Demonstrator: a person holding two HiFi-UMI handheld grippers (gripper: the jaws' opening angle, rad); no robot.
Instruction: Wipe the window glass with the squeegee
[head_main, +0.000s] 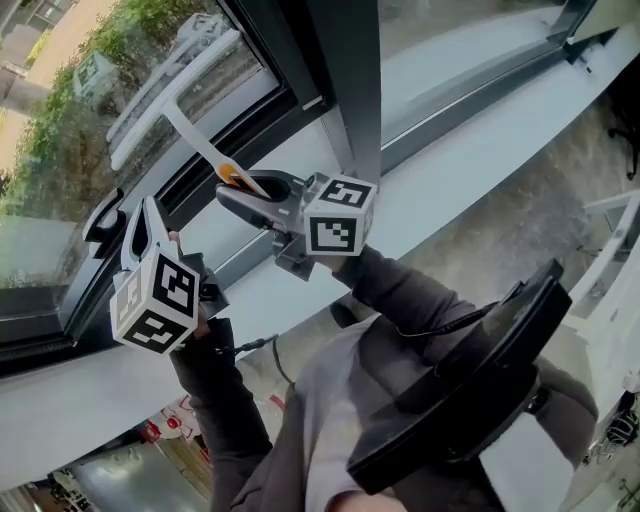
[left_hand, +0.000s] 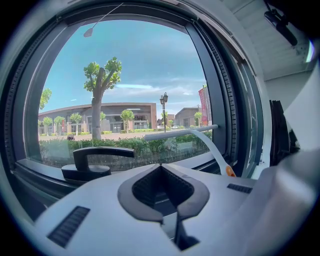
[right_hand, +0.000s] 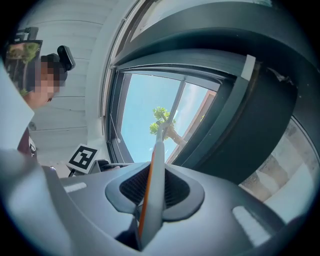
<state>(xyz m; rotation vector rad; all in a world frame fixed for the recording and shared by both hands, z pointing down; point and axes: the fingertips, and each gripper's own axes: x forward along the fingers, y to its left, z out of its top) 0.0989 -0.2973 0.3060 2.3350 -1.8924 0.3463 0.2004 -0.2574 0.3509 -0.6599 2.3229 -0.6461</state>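
- The right tongs (head_main: 245, 190) are pinched on the orange-tipped end of the white plastic T-shaped squeegee (head_main: 190, 135). In the right gripper view, the handle (right_hand: 159, 150) runs straight up between the two dark pads.
- The squeegee reaches from the tongs up to the clear window glass (head_main: 90, 120). Its long white blade bar lies across the lower part of the pane.
- In the left gripper view the bar (left_hand: 180, 132) sits level, just above the bottom frame. Whether the blade presses on the glass cannot be told.
- The left tongs (head_main: 140, 225) are pressed together with nothing between them (left_hand: 161, 172).
- They hang just beside the black lever-shaped window handle (head_main: 103, 218), apart from it. The handle is at lower left of the pane (left_hand: 92, 160).
- The dark upright window frame post (head_main: 345, 70) stands just right of the squeegee.
- The pale window sill (head_main: 450, 170) runs below both tongs.
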